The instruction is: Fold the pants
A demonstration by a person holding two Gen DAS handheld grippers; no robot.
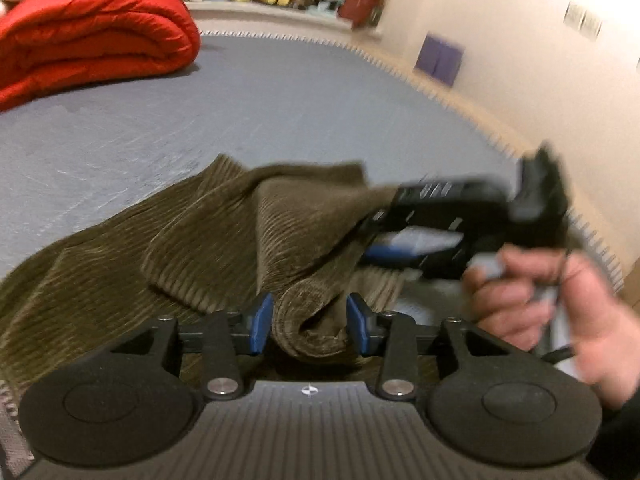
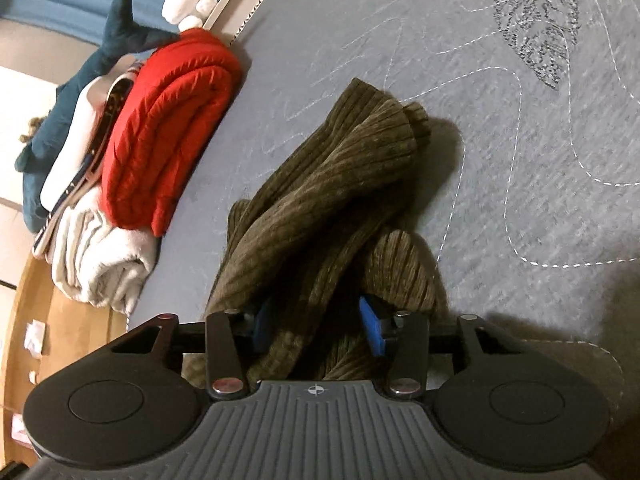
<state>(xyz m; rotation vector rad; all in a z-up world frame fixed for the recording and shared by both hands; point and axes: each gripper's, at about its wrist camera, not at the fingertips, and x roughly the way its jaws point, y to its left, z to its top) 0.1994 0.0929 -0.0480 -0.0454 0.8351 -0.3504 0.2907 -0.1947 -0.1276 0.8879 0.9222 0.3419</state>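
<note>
The pants (image 1: 224, 240) are lying bunched at lower centre of both views, on the grey mattress (image 1: 280, 92). The left gripper (image 1: 310, 322) is pinching a fabric roll between its blue pads; the right gripper (image 2: 318, 320) is clamping another bunch. No neat fold is showing yet, so most of the folding is seemingly remaining.
</note>
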